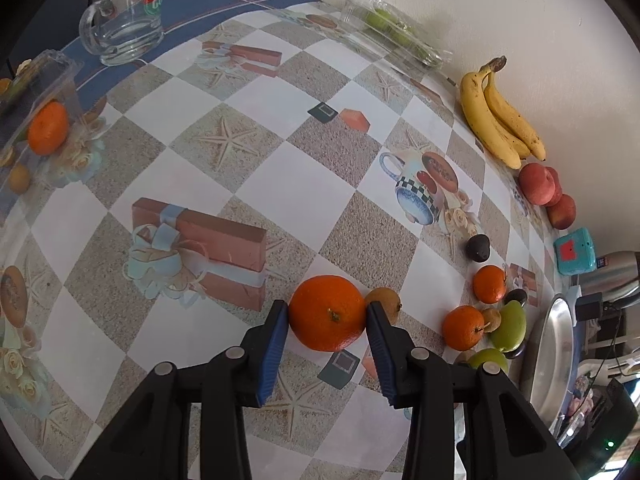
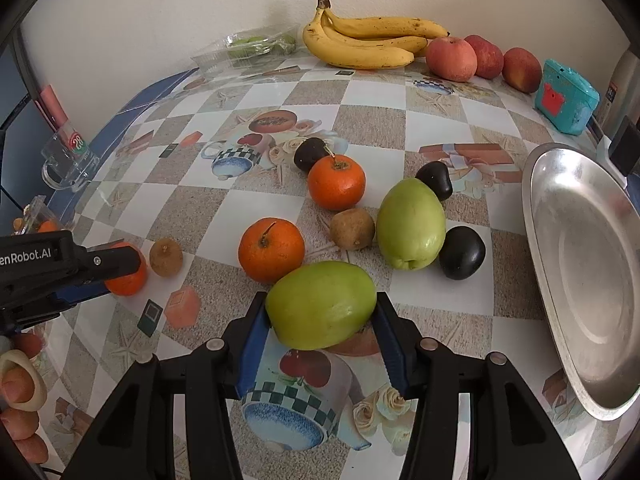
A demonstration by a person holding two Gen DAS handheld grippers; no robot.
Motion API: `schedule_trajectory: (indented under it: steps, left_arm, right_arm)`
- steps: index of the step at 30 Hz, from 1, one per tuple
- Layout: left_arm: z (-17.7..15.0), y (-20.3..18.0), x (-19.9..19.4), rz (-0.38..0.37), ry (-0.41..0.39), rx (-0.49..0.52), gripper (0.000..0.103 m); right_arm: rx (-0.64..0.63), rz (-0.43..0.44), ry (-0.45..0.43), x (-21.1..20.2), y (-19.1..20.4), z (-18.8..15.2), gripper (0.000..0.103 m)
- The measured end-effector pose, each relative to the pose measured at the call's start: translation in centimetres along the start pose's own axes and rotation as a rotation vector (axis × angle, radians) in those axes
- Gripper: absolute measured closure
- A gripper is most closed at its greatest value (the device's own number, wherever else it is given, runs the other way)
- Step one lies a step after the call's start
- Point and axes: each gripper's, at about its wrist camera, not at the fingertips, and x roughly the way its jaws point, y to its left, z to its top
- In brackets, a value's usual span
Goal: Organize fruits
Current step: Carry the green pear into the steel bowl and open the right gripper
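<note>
My left gripper (image 1: 327,309) is shut on a large orange (image 1: 326,322) that rests on the patterned tablecloth, with a blue pad pressed against each side. A small brown kiwi (image 1: 387,303) lies just behind the right pad. My right gripper (image 2: 322,302) is shut on a green oval fruit (image 2: 320,308), gripped across its width near the table. Just beyond it lie two tangerines (image 2: 271,250) (image 2: 337,182), a second green fruit (image 2: 411,224), a kiwi (image 2: 352,229) and dark plums (image 2: 462,253). In the right wrist view the left gripper shows at the far left, holding its orange (image 2: 127,282).
A metal tray (image 2: 580,272) sits at the right edge. Bananas (image 2: 372,42), red apples (image 2: 451,59) and a teal box (image 2: 568,98) line the back wall. There is also a clear clamshell (image 2: 248,50), a glass mug (image 1: 124,20) and a plastic tub with an orange (image 1: 48,128).
</note>
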Motion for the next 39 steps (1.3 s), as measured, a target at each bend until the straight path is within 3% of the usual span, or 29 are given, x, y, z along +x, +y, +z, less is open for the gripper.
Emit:
schedule_trajectory:
  steps: [10, 17, 30, 39]
  left_arm:
    - [0.0, -0.8, -1.1, 0.016, -0.021, 0.023, 0.061]
    - [0.1, -2.7, -1.5, 0.006, -0.002, 0.051, 0.061]
    - [0.5, -12.0, -1.7, -0.063, -0.014, 0.203, 0.061]
    - [-0.5, -19.1, -0.1, -0.107, 0.007, 0.34, 0.061]
  right_arm:
    - [0.058, 0.018, -0.06, -3.1, -0.7, 0.6, 0.05]
    - [0.115, -0.021, -0.079, -4.9, -2.4, 1.2, 0.05]
    - [0.293, -0.1, -0.13, -7.1, -8.9, 3.1, 0.05]
    - [0.404, -0.182, -0.107, -7.2, -14.1, 4.3, 0.05]
